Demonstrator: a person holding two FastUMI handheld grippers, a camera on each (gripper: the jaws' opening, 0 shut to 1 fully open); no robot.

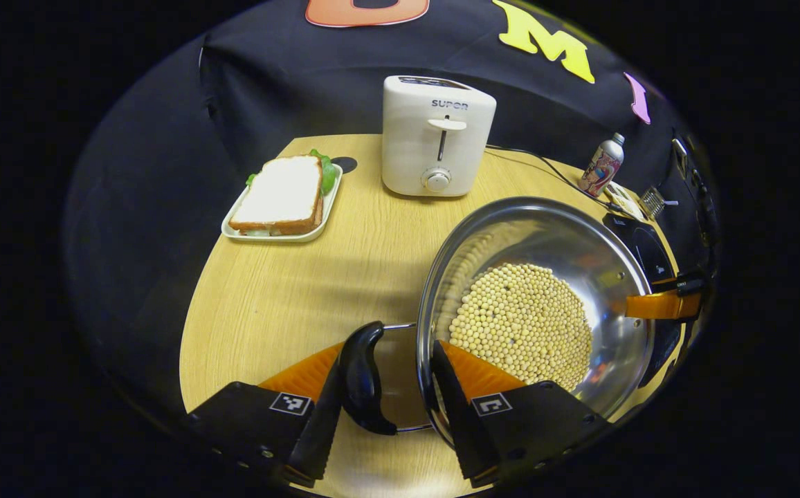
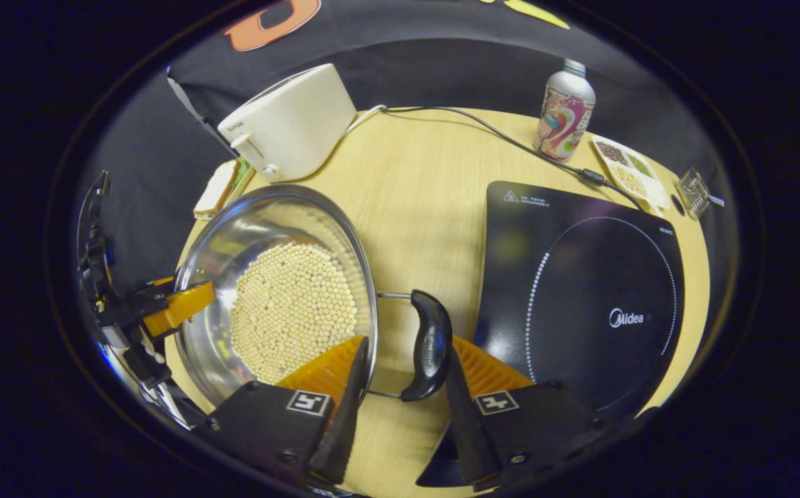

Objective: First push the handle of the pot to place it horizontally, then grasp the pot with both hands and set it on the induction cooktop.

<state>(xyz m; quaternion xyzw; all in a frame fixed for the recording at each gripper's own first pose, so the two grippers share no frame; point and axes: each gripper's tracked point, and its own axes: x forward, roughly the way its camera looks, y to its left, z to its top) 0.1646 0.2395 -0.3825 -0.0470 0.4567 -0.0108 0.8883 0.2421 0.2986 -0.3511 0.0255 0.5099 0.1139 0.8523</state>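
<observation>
A steel pot [image 1: 531, 228] holding pale beans [image 1: 521, 325] rests on the wooden table [image 1: 282, 297], left of the black induction cooktop [image 2: 580, 290]. Its two black handles lie level, one on each side. My left gripper [image 1: 389, 356] brackets one handle [image 1: 362, 380], with one finger outside the handle and the other inside the rim. My right gripper [image 2: 405, 349] holds the opposite handle [image 2: 431, 346] of the pot [image 2: 261, 228] the same way. Each gripper also appears at the pot's far rim: the right gripper [image 1: 656, 304] and the left gripper [image 2: 178, 304].
A white toaster [image 1: 438, 135] stands at the back, with a sandwich on a plate [image 1: 282, 197] to its left. A cable [image 2: 497, 135] runs across the table to the cooktop. A printed bottle [image 2: 565, 111] and a small tray of grains [image 2: 625, 169] sit behind the cooktop.
</observation>
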